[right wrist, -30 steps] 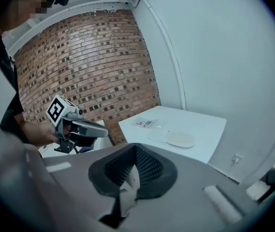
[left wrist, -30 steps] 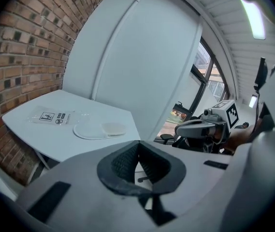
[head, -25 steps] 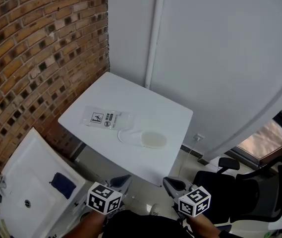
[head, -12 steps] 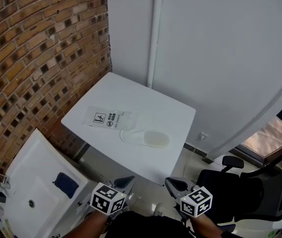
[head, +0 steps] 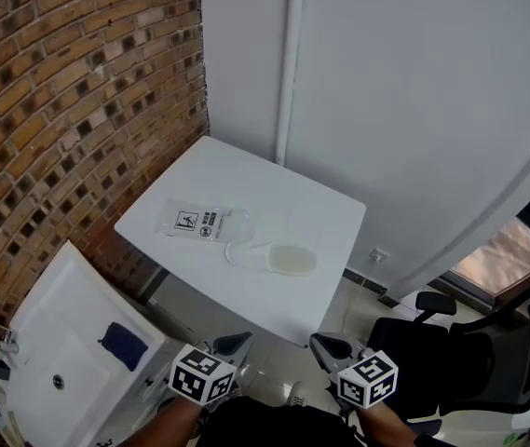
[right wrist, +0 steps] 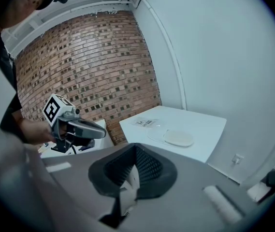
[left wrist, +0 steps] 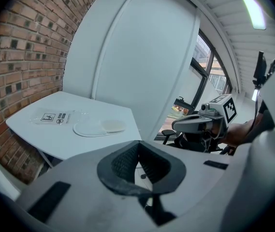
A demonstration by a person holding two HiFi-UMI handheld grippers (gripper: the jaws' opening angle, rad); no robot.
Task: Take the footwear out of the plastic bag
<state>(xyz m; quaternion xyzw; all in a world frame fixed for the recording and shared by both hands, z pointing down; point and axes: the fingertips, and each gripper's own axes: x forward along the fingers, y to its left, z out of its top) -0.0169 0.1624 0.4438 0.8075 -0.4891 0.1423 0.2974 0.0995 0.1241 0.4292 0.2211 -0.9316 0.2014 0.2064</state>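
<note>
A clear plastic bag [head: 199, 222] with a printed label lies flat on the white table [head: 246, 170]. White slippers [head: 274, 257] show through its right end. The same bag [left wrist: 55, 117] and slippers [left wrist: 98, 127] lie far ahead in the left gripper view, and the slippers [right wrist: 176, 138] also in the right gripper view. My left gripper [head: 232, 343] and right gripper [head: 325, 345] hang side by side below the table's near edge, well short of the bag. Both are shut with nothing between the jaws. Each also appears in the other's view: right gripper [left wrist: 197, 124], left gripper [right wrist: 79, 128].
A brick wall [head: 60, 110] runs along the left. A white sink unit [head: 69, 343] with a blue cloth [head: 120, 345] stands at lower left. A black office chair [head: 469, 352] is at lower right. A white wall with a pipe [head: 288, 63] stands behind the table.
The head view has shifted slightly, so the table sits a little further right. The bag, the slippers and both grippers keep their places.
</note>
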